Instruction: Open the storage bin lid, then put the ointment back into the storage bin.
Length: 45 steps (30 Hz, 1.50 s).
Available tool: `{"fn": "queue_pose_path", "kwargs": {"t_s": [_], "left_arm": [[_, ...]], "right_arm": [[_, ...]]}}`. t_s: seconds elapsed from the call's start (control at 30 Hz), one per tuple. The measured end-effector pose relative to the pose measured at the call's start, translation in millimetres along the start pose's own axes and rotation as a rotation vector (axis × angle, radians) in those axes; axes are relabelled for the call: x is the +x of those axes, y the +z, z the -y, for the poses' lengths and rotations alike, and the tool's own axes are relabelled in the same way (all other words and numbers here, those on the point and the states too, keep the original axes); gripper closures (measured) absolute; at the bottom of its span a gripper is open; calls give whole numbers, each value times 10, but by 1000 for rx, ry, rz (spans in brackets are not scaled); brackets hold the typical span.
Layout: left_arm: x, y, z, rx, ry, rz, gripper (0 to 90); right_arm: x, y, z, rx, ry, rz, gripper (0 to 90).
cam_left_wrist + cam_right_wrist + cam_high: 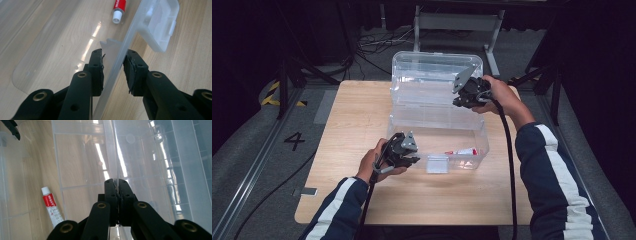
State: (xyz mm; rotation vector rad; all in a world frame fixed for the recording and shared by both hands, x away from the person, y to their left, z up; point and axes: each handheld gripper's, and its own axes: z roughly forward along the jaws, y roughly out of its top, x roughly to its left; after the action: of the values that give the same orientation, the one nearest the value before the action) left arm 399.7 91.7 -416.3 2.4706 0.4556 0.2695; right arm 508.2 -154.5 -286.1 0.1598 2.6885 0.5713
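Note:
A clear plastic box (404,131) stands on the wooden table with its lid (432,75) raised at the back. My right gripper (460,100) (115,182) is shut on the lid's right edge, pads pressed flat on the thin plastic. My left gripper (414,159) (113,56) straddles the box's front wall (117,62) near its left corner, one pad inside and one outside, closed on the rim. A small red and white tube (462,151) (118,8) (52,206) lies on the box floor.
A translucent latch (437,163) (160,27) hangs at the middle of the front wall. The wooden table (362,115) has bare room left of and in front of the box. Cables trail from both grippers toward the near edge. Stands and cables crowd the floor behind.

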Motion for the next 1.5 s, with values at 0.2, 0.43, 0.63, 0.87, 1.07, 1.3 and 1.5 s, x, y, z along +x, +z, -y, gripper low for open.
{"fn": "queue_pose_path", "kwargs": {"t_s": [0.2, 0.43, 0.63, 0.87, 1.07, 1.3, 1.5], "left_arm": [[2, 0, -1, 0, -1, 1, 697], [-1, 0, 2, -1, 1, -1, 696], [-3, -1, 3, -2, 3, -3, 694], [-7, 1, 6, -7, 4, -5, 690], [-7, 2, 6, -7, 3, -7, 689], [-17, 1, 12, -9, 1, -12, 686], [-19, 1, 13, -10, 3, -15, 683]], "right_arm": [[21, -21, 27, -18, 5, -13, 881], [37, -28, 33, -20, 11, -12, 881], [71, -46, 40, -23, 10, -13, 880], [100, -59, 45, -25, 15, -6, 877], [127, -71, 57, -26, 19, -9, 876], [145, -80, 73, -38, 17, -12, 876], [184, -93, 82, -41, 10, -9, 876]]}}
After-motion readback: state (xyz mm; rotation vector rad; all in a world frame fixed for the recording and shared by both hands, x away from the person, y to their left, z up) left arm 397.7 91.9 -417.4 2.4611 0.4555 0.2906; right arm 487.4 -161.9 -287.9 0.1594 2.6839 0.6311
